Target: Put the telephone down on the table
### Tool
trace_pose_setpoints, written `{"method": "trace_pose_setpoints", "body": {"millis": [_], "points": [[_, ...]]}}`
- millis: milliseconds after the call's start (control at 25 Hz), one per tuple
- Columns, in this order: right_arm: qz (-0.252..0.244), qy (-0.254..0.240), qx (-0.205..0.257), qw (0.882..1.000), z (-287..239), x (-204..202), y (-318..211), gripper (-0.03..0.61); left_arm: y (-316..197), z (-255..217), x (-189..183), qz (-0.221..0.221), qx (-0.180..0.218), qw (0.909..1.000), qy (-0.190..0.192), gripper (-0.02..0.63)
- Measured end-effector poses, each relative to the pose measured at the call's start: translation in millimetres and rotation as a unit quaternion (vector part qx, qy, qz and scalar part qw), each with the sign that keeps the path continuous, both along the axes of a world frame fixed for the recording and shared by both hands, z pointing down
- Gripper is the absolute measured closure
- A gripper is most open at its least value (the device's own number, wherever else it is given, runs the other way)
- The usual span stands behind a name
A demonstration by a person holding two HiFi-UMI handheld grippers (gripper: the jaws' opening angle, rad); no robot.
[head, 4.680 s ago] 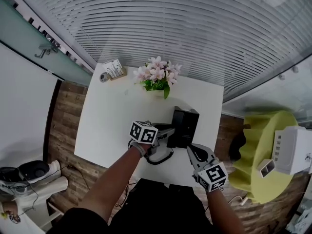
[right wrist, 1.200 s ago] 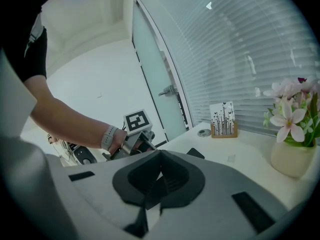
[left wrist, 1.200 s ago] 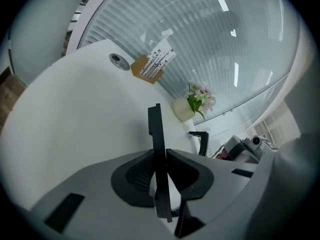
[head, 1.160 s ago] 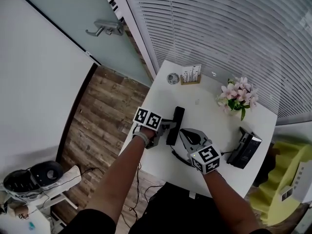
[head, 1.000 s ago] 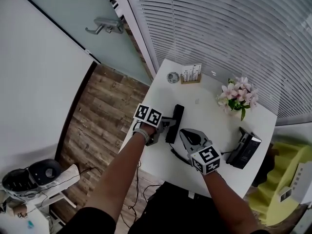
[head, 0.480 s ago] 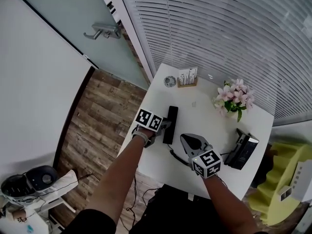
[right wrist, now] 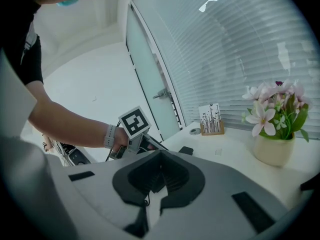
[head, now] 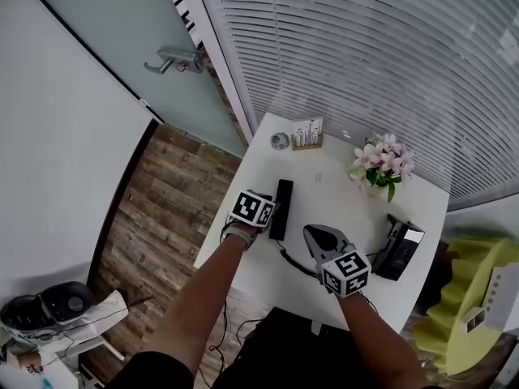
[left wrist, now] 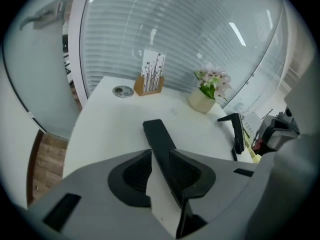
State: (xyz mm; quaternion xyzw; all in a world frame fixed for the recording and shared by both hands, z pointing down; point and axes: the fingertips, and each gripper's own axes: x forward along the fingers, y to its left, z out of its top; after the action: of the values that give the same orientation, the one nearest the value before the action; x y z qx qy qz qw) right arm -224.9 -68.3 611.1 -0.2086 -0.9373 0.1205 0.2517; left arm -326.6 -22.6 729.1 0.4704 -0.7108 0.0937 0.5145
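Telephone handset (head: 282, 207) lies flat on white table (head: 340, 186), near its left edge. L gripper (left wrist: 160, 159) jaws just opened, now apart w/ handset btwn them, unclamped. R gripper (right wrist: 159, 154) jaws together, empty.

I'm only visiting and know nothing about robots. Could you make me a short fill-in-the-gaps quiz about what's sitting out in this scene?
1. The long black telephone handset lies flat on the white ____.
2. The flowers in the small white pot are ____.
3. The small wooden stand near the far edge holds an upright white ____.

Missing words: table; pink; card.
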Motion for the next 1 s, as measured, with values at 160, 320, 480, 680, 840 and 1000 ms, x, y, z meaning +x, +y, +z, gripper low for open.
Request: {"method": "trace_pose_setpoints", "body": {"millis": [160, 320, 480, 680, 840, 1000], "points": [[0.014, -0.012, -0.002, 1.0, -16, 14, -11, 0.557, -6, -41, 10, -0.002, 0.041, 0.9983, -0.043, 0.5], [0.035, -0.036, -0.001, 0.999, -38, 35, -30, 0.557, -24, -88, 42, 0.012, 0.109, 0.9926, -0.052, 0.5], [0.043, -0.059, 0.014, 0.997, -65, 66, -47, 0.557, -44, -145, 80, 0.067, 0.138, 0.9808, -0.121, 0.502], [0.058, -0.091, -0.002, 0.994, -109, 101, -62, 0.557, -58, -205, 131, 0.086, 0.225, 0.9635, -0.117, 0.52], [0.071, -0.122, -0.01, 0.99, -149, 120, -68, 0.557, -62, -251, 162, 0.098, 0.267, 0.9443, -0.165, 0.553], [0.073, -0.16, -0.006, 0.984, -189, 137, -67, 0.557, -67, -292, 193, 0.112, 0.295, 0.9222, -0.224, 0.58]]}}
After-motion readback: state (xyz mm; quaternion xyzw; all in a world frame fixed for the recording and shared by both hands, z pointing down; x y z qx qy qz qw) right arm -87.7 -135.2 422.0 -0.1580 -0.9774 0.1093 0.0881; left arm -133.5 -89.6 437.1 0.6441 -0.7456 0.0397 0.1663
